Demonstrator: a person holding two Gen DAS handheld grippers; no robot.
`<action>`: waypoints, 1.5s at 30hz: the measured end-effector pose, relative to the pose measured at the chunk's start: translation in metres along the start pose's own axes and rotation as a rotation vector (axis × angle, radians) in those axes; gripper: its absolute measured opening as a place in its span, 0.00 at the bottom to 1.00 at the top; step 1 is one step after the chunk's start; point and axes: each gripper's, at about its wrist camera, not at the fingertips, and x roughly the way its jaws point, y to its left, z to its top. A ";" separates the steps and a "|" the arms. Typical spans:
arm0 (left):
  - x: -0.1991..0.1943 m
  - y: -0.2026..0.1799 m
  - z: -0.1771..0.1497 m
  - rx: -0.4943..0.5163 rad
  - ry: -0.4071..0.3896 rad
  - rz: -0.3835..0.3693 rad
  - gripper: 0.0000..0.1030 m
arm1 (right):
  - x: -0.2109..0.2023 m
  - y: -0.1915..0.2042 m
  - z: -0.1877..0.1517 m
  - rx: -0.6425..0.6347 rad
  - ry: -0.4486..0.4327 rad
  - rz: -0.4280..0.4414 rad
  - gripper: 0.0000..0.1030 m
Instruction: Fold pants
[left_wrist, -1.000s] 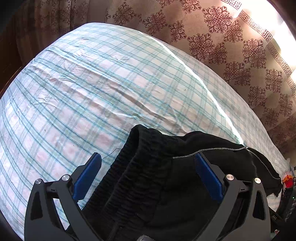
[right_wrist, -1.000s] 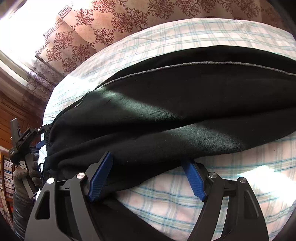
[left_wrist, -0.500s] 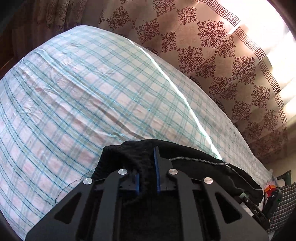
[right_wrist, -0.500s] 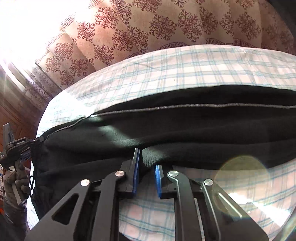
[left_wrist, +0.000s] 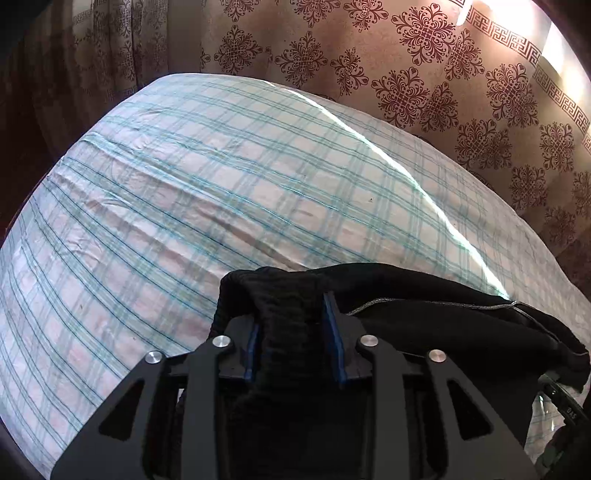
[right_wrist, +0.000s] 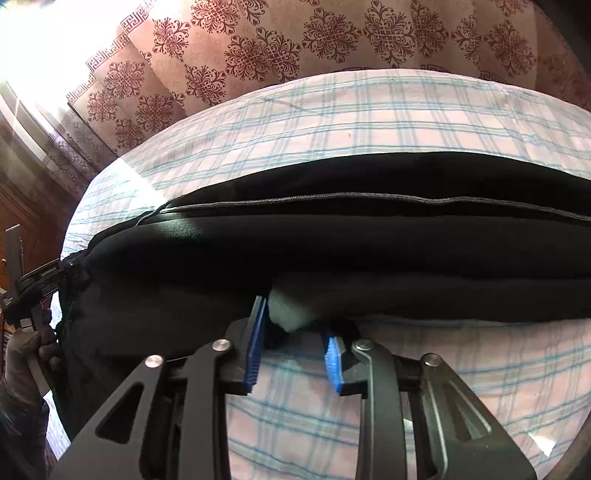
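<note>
We see our right gripper (right_wrist: 293, 345) at six o'clock, jaws just opening — the black pants (right_wrist: 369, 251) edge between the blue pads. At nine o'clock a gloved hand (right_wrist: 26, 354) holds the left gripper (right_wrist: 55, 275) — its jaws indistinct.

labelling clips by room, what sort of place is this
Most likely a bedroom: black pants lie on a bed under a plaid sheet, with patterned curtains close behind it and sunlight coming through.

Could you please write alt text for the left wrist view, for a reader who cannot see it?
The left claw, its jaws having just been opening, has the bunched waistband of black pants between its blue pads. The pants lie on a blue-checked bedsheet, with a patterned curtain behind.
</note>
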 end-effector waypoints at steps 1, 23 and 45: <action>-0.005 0.001 0.001 -0.006 -0.010 0.026 0.61 | -0.010 -0.006 -0.001 0.001 -0.018 -0.001 0.53; -0.008 -0.136 -0.029 0.220 -0.044 0.053 0.77 | -0.177 -0.364 0.044 0.444 -0.227 -0.421 0.67; 0.031 -0.152 -0.027 0.308 -0.119 0.190 0.93 | -0.142 -0.321 0.157 0.128 -0.291 -0.566 0.17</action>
